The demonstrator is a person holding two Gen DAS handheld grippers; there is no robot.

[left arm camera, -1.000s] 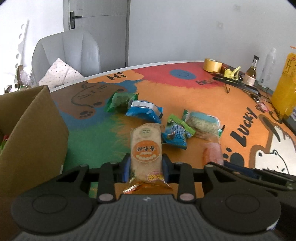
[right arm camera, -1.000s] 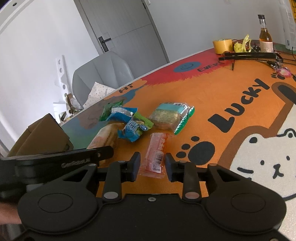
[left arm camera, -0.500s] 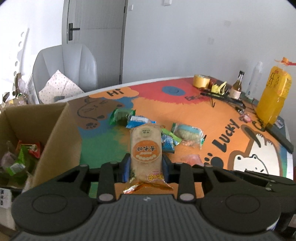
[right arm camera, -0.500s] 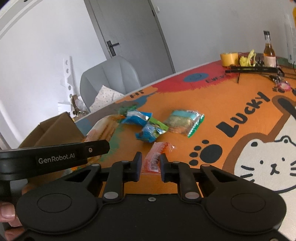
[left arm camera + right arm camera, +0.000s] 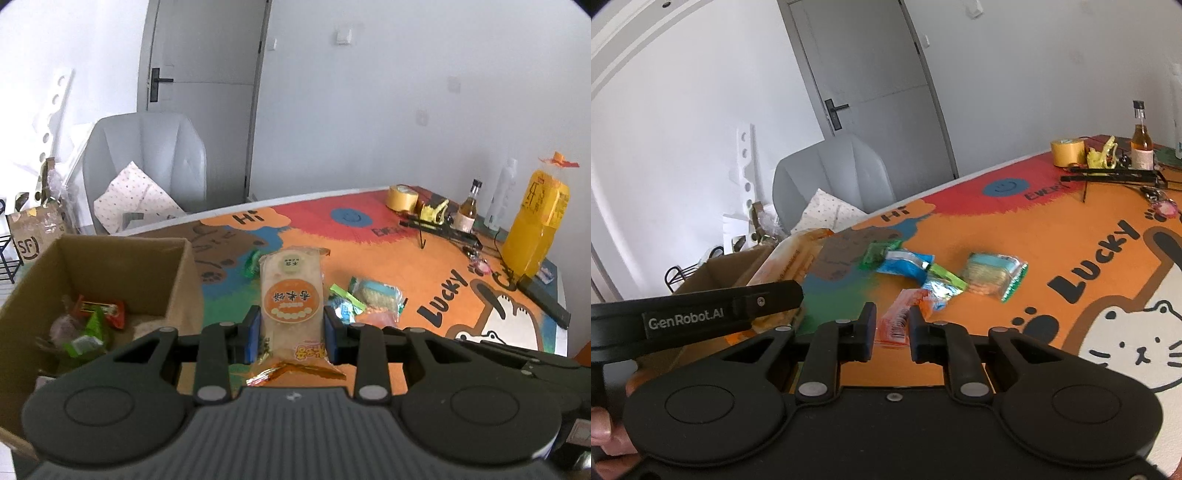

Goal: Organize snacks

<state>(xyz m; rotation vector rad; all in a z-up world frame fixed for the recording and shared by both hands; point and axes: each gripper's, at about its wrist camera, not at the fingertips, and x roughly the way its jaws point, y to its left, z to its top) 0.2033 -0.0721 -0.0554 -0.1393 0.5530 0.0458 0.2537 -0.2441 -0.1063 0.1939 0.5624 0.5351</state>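
My left gripper [image 5: 291, 332] is shut on a clear rice-cracker packet with an orange label [image 5: 291, 299], held in the air just right of the open cardboard box [image 5: 110, 254], which holds several snacks. My right gripper [image 5: 892, 330] is shut on an orange-red snack packet [image 5: 899, 321], lifted above the table. On the table lie a green packet [image 5: 877, 253], a blue packet [image 5: 905, 263], a blue-green packet [image 5: 940, 286] and a biscuit pack [image 5: 991, 275]. The rice-cracker packet also shows in the right wrist view [image 5: 790, 258].
The round table has a colourful mat [image 5: 1071, 236]. At its far side stand a tape roll [image 5: 400, 197], a small bottle [image 5: 468, 206], a black stand [image 5: 439, 229] and a yellow bag [image 5: 535, 225]. A grey chair [image 5: 147, 158] stands behind the box.
Both grippers have risen and drawn back from the table with their packets. The left one has swung toward the box, whose inside now shows. The right one closed on the orange-red packet and lifted it.
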